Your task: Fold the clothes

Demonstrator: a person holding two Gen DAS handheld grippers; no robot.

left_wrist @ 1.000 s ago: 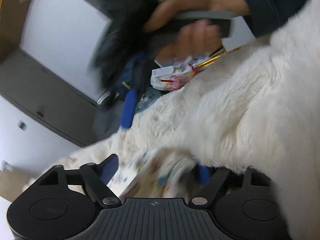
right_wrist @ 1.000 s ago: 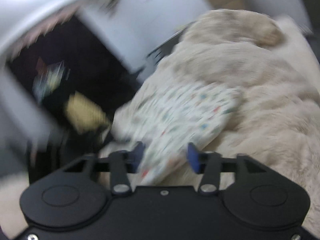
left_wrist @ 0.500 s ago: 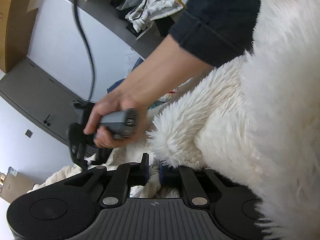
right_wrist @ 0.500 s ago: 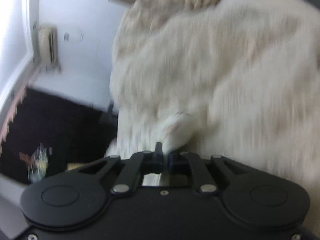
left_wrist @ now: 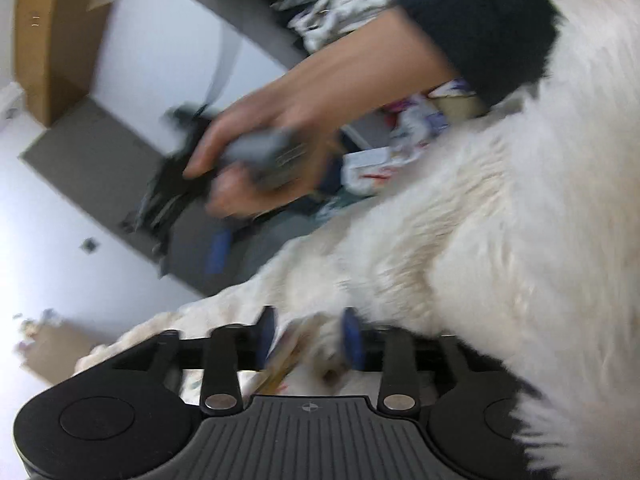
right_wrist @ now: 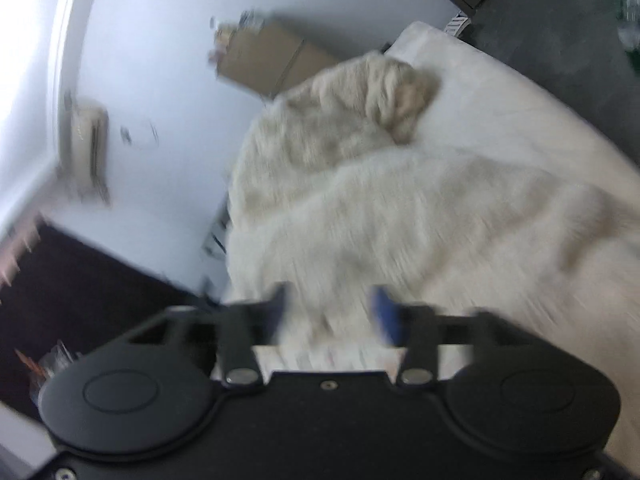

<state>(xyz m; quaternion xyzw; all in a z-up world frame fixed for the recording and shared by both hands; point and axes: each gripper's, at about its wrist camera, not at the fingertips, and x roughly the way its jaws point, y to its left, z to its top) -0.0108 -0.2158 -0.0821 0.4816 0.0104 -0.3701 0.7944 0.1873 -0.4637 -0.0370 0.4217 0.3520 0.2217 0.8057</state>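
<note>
A white fluffy garment [left_wrist: 460, 240] covers the bed and fills most of both views [right_wrist: 400, 220]. My left gripper [left_wrist: 310, 336] sits low on it with its jaws opening; fur and an edge of a speckled patterned cloth [left_wrist: 286, 354] lie loosely between the blue pads. My right gripper [right_wrist: 330, 310] is blurred and its jaws are opening too, over fur, with patterned cloth [right_wrist: 332, 354] just under it. The left wrist view shows a person's hand [left_wrist: 260, 152] holding the right gripper above the fur, one blue finger [left_wrist: 218, 248] hanging free.
A white mattress [right_wrist: 500, 100] lies beyond the fur, with a cardboard box [right_wrist: 264, 60] behind it. A dark cabinet [left_wrist: 92, 160], a shelf of crumpled clothes [left_wrist: 332, 12] and a heap of packets [left_wrist: 400, 140] stand past the bed's edge.
Half a second ago both grippers were shut on tufts of the fluffy garment; now both sets of jaws stand apart. The right hand has lifted and swung, and its view has turned.
</note>
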